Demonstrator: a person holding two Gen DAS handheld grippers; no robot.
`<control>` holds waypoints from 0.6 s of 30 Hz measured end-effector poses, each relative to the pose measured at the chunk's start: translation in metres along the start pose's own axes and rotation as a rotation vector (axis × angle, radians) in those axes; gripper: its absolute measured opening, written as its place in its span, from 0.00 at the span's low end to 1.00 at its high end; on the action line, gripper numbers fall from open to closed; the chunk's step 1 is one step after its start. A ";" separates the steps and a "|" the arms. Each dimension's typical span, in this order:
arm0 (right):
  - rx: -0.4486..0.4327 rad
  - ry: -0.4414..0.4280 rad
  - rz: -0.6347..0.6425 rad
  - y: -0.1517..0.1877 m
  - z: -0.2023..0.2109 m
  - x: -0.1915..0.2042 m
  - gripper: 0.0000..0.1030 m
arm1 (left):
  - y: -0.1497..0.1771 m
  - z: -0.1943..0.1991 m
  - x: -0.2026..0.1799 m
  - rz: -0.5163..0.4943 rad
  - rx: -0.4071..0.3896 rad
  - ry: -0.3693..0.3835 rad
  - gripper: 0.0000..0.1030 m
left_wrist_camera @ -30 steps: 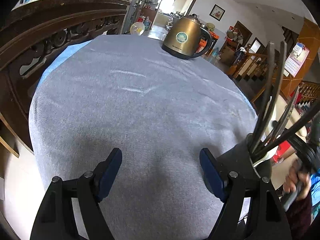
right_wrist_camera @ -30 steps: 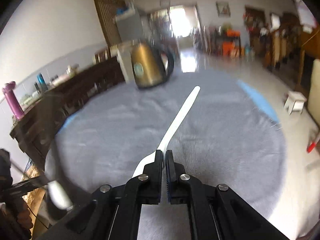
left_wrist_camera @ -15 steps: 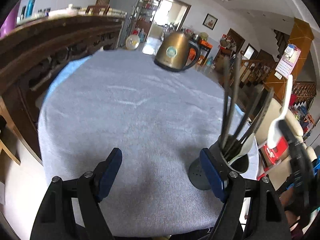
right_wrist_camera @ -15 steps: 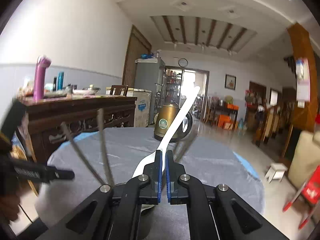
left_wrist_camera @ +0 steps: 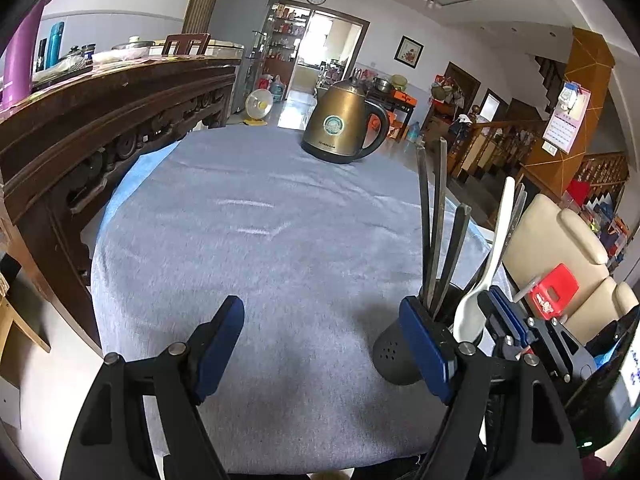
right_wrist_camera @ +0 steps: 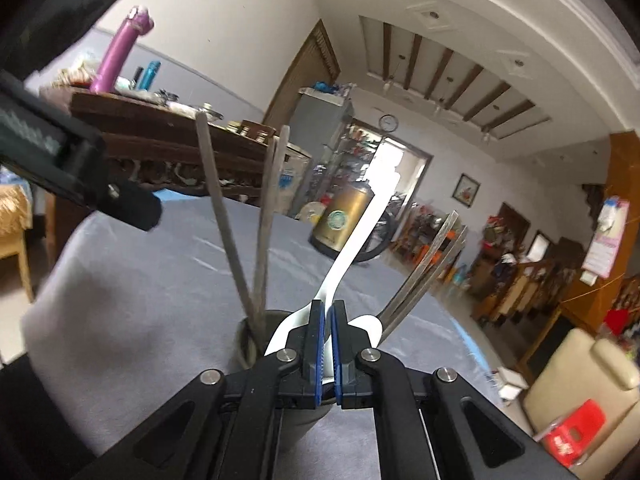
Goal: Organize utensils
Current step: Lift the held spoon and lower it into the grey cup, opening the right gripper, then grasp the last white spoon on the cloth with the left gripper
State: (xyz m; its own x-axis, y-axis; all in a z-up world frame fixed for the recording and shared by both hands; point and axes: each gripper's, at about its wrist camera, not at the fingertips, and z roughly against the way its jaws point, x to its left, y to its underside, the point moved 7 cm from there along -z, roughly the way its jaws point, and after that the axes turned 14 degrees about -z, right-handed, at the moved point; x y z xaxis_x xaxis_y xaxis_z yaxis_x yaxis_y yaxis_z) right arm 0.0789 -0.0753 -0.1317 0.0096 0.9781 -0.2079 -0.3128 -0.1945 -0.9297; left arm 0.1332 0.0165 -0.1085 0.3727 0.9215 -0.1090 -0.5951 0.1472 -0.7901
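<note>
The white spoon (right_wrist_camera: 352,248) is pinched at its neck by the right hand-held gripper (right_wrist_camera: 327,344), bowl down at the mouth of the dark utensil holder (left_wrist_camera: 394,354) near the counter's (left_wrist_camera: 260,240) front right edge, while the left hand-held gripper (left_wrist_camera: 320,344) stands spread, holding nothing.
</note>
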 end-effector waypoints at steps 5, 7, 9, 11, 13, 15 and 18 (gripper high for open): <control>0.045 0.017 -0.039 0.001 -0.005 -0.020 0.22 | -0.001 0.004 -0.008 -0.019 -0.010 0.007 0.78; 0.034 0.018 -0.045 -0.001 -0.007 -0.022 0.22 | 0.000 0.004 -0.013 -0.034 -0.005 0.015 0.78; 0.050 0.017 -0.052 -0.003 -0.008 -0.024 0.22 | 0.000 0.005 -0.014 -0.043 -0.003 0.012 0.78; 0.027 0.002 -0.095 -0.008 0.003 -0.030 0.22 | 0.000 0.008 -0.013 -0.040 -0.008 0.013 0.78; 0.018 0.014 -0.109 -0.012 0.009 -0.038 0.22 | 0.001 0.009 -0.009 -0.027 -0.005 0.018 0.78; 0.023 0.027 -0.123 -0.013 0.011 -0.047 0.22 | 0.001 0.008 -0.008 -0.016 -0.004 0.022 0.78; 0.030 0.026 -0.160 -0.014 0.015 -0.056 0.22 | 0.003 0.006 -0.008 -0.020 0.001 0.022 0.78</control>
State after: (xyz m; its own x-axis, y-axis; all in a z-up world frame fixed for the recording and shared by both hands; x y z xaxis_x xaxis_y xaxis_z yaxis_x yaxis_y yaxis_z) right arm 0.0685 -0.1266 -0.1025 0.0858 0.9942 -0.0655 -0.3339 -0.0333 -0.9420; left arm 0.1240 0.0115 -0.1061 0.3996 0.9105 -0.1065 -0.5881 0.1655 -0.7917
